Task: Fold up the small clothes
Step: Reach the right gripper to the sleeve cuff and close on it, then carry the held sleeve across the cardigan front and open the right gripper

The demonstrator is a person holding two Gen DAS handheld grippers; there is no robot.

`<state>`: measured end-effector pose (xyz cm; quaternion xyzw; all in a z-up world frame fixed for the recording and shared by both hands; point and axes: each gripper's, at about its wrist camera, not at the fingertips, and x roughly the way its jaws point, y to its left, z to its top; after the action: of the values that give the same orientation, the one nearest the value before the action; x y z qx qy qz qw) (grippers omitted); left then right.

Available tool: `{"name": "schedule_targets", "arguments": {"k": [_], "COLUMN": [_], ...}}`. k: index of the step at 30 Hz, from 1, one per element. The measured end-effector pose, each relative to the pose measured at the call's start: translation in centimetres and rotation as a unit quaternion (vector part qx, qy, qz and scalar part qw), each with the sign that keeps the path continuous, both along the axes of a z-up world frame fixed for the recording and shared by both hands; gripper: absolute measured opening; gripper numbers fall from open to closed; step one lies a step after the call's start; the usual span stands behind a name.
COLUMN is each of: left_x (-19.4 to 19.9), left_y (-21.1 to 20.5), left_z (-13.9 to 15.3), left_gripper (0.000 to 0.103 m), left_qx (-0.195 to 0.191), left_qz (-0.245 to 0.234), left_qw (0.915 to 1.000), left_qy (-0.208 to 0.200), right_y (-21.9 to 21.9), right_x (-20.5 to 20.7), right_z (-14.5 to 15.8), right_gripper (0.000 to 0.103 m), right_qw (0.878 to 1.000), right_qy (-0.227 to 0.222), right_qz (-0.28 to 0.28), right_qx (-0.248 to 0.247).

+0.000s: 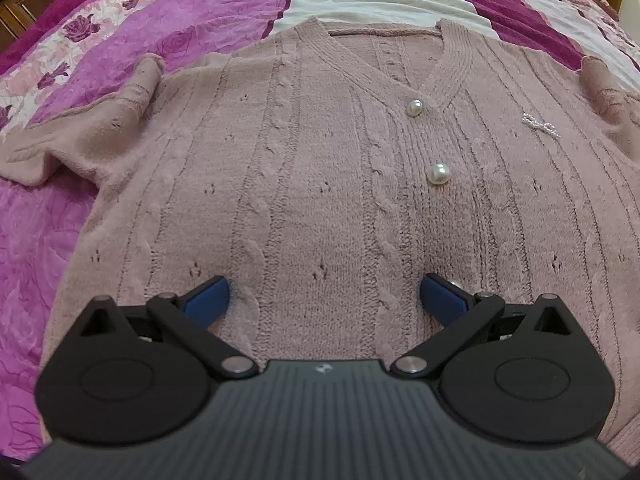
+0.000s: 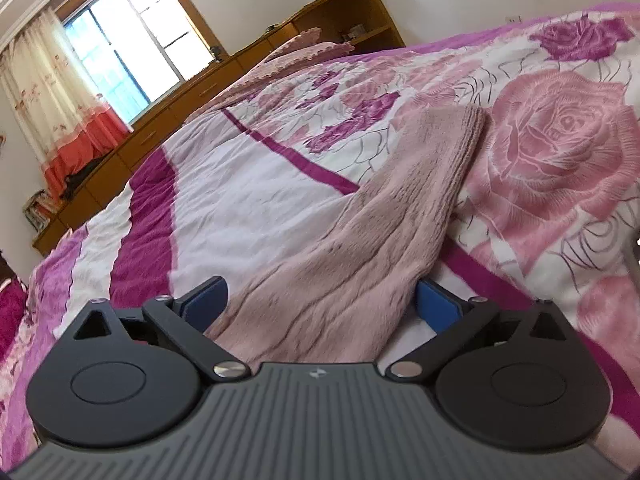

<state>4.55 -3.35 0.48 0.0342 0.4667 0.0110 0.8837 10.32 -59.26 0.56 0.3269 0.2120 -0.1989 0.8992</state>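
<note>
- Two grippers show in my feeds, one per wrist camera, and both have their jaws spread wide with nothing clamped.
- My left gripper (image 1: 324, 298) hangs over the lower front of a dusty-pink cable-knit cardigan (image 1: 320, 184), its blue fingertips (image 1: 206, 296) close above the knit; I cannot tell whether they touch it.
- That cardigan lies flat, front up, on a bedspread (image 1: 120, 52) of purple, magenta and white with rose prints, neckline away from the camera.
- Pearl buttons (image 1: 438, 174) run down the placket, and a small beaded bow (image 1: 540, 125) sits on the chest to their right.
- One sleeve (image 1: 100, 120) lies bunched out to the left on the bedspread.
- My right gripper (image 2: 320, 300) sits low beside the bed, with the other sleeve (image 2: 380, 232) running between its open fingers toward the ribbed cuff (image 2: 472, 128); the fingers are not pinched on the fabric.
- Behind the bed I see a wooden cabinet (image 2: 224, 64) and a curtained window (image 2: 132, 40).
</note>
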Motion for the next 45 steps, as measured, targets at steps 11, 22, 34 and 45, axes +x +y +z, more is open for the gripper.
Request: {"name": "schedule_targets", "arguments": {"k": [11, 22, 34, 45], "left_x": [-0.4, -0.2, -0.8, -2.2], "left_y": [-0.1, 0.2, 1.5, 4.6], "left_z": [-0.1, -0.1, 1.2, 4.0], "left_gripper": [0.103, 0.103, 0.103, 0.103], "left_qx": [0.005, 0.001, -0.010, -0.012], "left_qz": [-0.003, -0.013, -0.037, -0.016], "left_qw": [0.9999, 0.9999, 0.9992, 0.9989], "left_qy": [-0.009, -0.008, -0.013, -0.042], "right_y": [-2.7, 3.0, 8.2, 18.0], "right_x": [1.4, -6.9, -13.1, -12.3], "right_z": [0.7, 8.9, 14.1, 16.6], "right_gripper": [0.011, 0.009, 0.009, 0.009], "right_qw": [0.999, 0.987, 0.982, 0.978], "right_qy": [-0.023, -0.107, -0.128, -0.131], "right_qz": [-0.024, 0.020, 0.013, 0.098], "right_qx": [0.043, -0.115, -0.139, -0.130]}}
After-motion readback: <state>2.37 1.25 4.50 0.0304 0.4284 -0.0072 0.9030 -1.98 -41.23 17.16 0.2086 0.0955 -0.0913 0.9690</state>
